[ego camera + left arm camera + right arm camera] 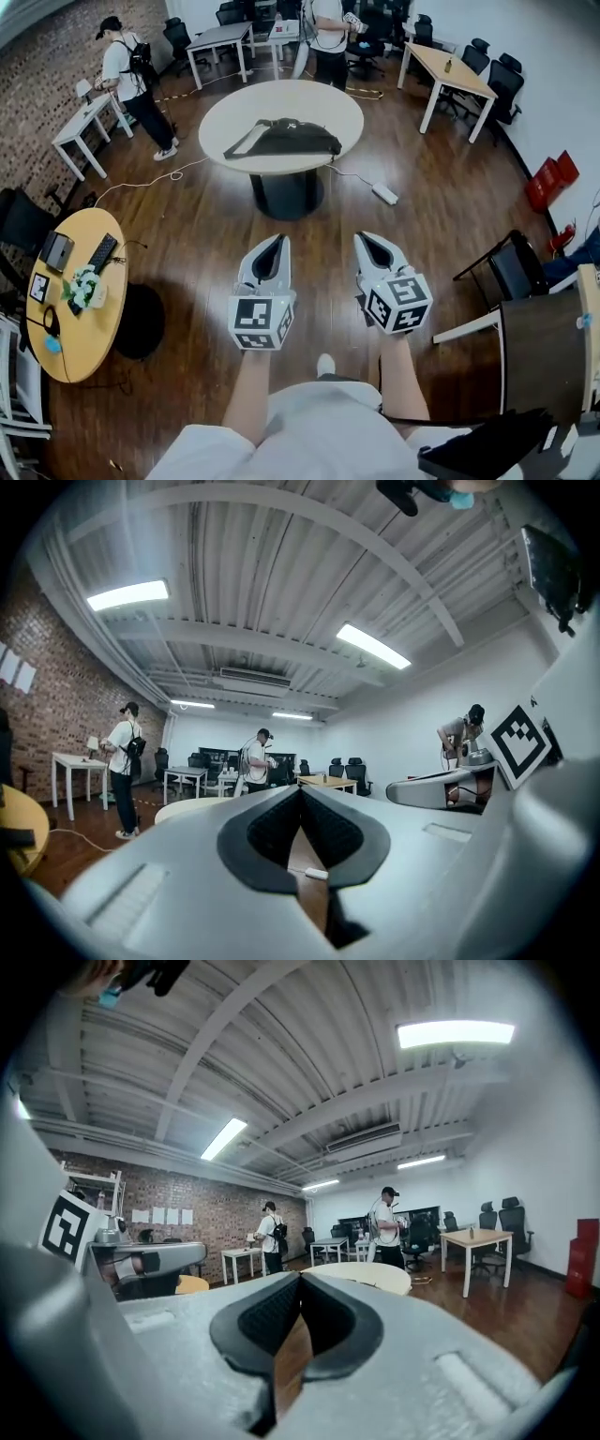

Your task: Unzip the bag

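Left hand-held gripper (279,240) closed, empty | right hand-held gripper (364,237) same | bag (291,138) on round table (234,108) well ahead

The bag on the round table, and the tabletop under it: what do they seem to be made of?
The bag looks like soft black fabric, matte: it lies slumped and flat; the weave is too small to tell. The round table has a smooth cream top, probably laminate or painted wood, with an even surface.
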